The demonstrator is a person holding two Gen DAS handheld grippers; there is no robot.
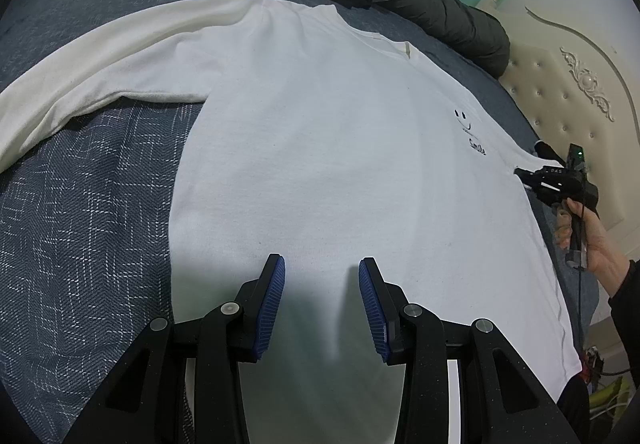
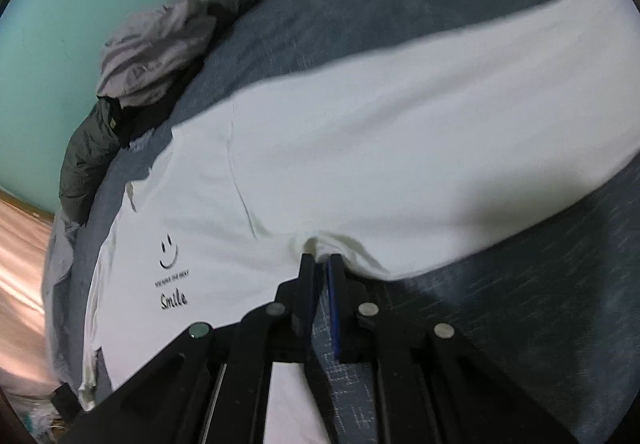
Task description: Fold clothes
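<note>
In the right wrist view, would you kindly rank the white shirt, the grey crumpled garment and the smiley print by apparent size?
1. white shirt, by far the largest.
2. grey crumpled garment; it lies farther from the camera, so its true size is unsure.
3. smiley print, the smallest.

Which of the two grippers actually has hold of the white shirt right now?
The right gripper: its jaws are pinched shut on a fold of the white shirt near the sleeve. The left gripper stands open above the shirt's body, gripping nothing.
</note>
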